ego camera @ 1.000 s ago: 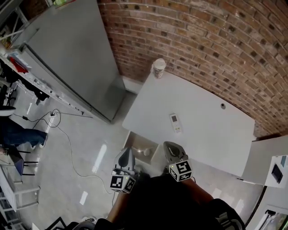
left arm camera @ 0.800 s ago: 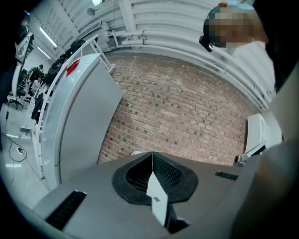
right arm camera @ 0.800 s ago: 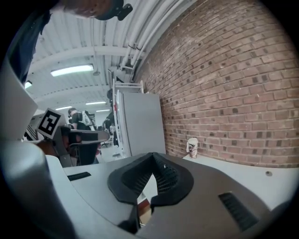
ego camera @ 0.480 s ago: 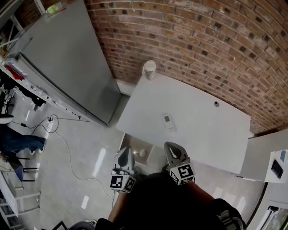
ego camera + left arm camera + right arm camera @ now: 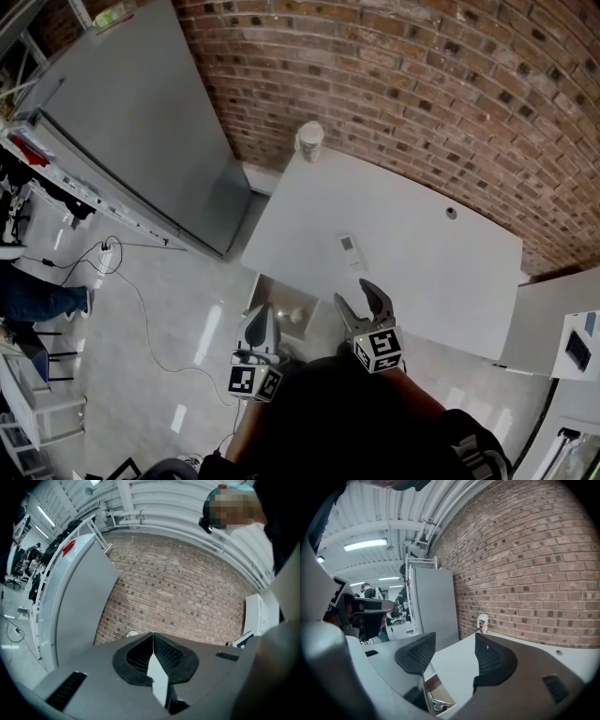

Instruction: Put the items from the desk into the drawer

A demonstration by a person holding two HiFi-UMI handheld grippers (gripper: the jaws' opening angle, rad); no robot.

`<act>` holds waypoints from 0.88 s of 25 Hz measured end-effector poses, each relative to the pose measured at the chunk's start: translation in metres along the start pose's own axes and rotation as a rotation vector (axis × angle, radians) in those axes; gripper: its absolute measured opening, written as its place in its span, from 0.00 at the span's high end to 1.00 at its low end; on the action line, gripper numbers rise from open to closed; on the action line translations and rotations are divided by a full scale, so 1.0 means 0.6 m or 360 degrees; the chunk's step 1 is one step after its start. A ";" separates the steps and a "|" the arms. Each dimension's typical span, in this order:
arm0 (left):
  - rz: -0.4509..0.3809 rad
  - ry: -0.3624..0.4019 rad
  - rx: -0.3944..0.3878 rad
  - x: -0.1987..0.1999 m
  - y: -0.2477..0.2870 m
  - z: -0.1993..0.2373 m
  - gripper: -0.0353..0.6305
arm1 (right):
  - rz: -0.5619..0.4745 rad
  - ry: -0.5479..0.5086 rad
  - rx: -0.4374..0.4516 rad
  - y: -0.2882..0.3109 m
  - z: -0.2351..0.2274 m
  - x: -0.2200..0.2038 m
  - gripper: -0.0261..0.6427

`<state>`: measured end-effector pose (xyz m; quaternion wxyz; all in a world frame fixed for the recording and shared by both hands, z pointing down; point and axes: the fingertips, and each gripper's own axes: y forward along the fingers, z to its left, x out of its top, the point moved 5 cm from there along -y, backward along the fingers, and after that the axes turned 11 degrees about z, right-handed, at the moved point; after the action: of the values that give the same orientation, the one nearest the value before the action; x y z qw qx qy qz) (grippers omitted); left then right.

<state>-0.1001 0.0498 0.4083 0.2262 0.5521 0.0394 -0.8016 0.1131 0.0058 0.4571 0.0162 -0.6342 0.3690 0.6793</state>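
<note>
A white remote (image 5: 349,251) lies on the white desk (image 5: 422,262), and a paper cup (image 5: 308,141) stands at the desk's far left corner. Below the desk's near left edge the drawer (image 5: 269,293) is open, with a small pale item (image 5: 295,316) inside. My right gripper (image 5: 364,300) hovers over the desk's near edge, just short of the remote. Its jaws have just been opening and are open, with nothing between them. My left gripper (image 5: 261,323) is shut and empty above the drawer. The cup (image 5: 483,623) and the drawer (image 5: 438,698) also show in the right gripper view.
A brick wall (image 5: 450,84) runs behind the desk. A tall grey cabinet (image 5: 141,122) stands to the left, with a cable (image 5: 141,300) on the floor near it. A white unit (image 5: 553,337) adjoins the desk's right end. A small round grommet (image 5: 451,213) sits in the desktop.
The right gripper's jaws have opened; they were shut in both earlier frames. Both grippers have crept forward towards the desk, and the head view has shifted a little.
</note>
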 end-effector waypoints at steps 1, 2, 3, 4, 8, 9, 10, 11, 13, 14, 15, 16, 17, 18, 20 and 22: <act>-0.0002 -0.0002 -0.0007 0.001 0.001 -0.003 0.94 | 0.0009 0.0000 -0.0008 0.004 -0.005 -0.002 0.61; 0.0000 -0.0001 -0.0011 0.002 0.001 -0.005 0.94 | 0.0018 0.0002 -0.0018 0.008 -0.011 -0.005 0.61; 0.0002 -0.0001 -0.0012 0.002 0.001 -0.007 0.94 | 0.0029 0.0003 -0.0029 0.013 -0.018 -0.008 0.61; 0.0002 0.0000 -0.0012 0.001 0.002 -0.008 0.94 | 0.0040 0.0004 -0.0040 0.019 -0.025 -0.011 0.60; 0.0002 0.0002 -0.0011 0.003 0.007 -0.014 0.94 | 0.0101 0.0017 -0.0083 0.046 -0.058 -0.027 0.59; 0.0010 0.0008 -0.0007 0.001 0.008 -0.015 0.94 | 0.0123 0.0025 -0.0090 0.054 -0.066 -0.033 0.59; 0.0031 0.0018 0.0005 -0.002 0.010 -0.014 0.94 | 0.0146 0.0036 -0.0096 0.061 -0.075 -0.038 0.58; 0.0060 0.0030 0.0020 -0.007 0.011 -0.013 0.94 | 0.0169 0.0047 -0.0101 0.069 -0.083 -0.044 0.58; 0.0101 0.0059 0.0031 -0.015 0.017 -0.012 0.94 | 0.0215 0.0067 -0.0111 0.086 -0.099 -0.057 0.58; 0.0112 0.0070 0.0025 -0.018 0.022 -0.013 0.94 | 0.0241 0.0075 -0.0116 0.095 -0.107 -0.065 0.58; 0.0115 0.0061 0.0018 -0.020 0.027 -0.014 0.94 | 0.0270 0.0082 -0.0121 0.105 -0.115 -0.074 0.58; 0.0112 0.0035 0.0013 -0.020 0.032 -0.016 0.94 | 0.0301 0.0087 -0.0126 0.115 -0.124 -0.085 0.58; 0.0114 0.0013 0.0011 -0.021 0.038 -0.018 0.94 | 0.0333 0.0089 -0.0132 0.125 -0.132 -0.096 0.58; 0.0115 0.0002 0.0008 -0.021 0.043 -0.021 0.94 | 0.0364 0.0091 -0.0139 0.136 -0.140 -0.107 0.58; 0.0112 0.0002 -0.0001 -0.020 0.055 -0.025 0.94 | 0.0420 0.0091 -0.0152 0.157 -0.156 -0.125 0.57; 0.0157 0.0025 0.0023 -0.030 0.064 -0.025 0.94 | 0.0472 0.0098 -0.0158 0.173 -0.170 -0.144 0.57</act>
<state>-0.0664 0.0261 0.4258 0.2610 0.5613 0.0081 -0.7853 0.1657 -0.0844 0.5907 -0.1269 -0.5932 0.4250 0.6719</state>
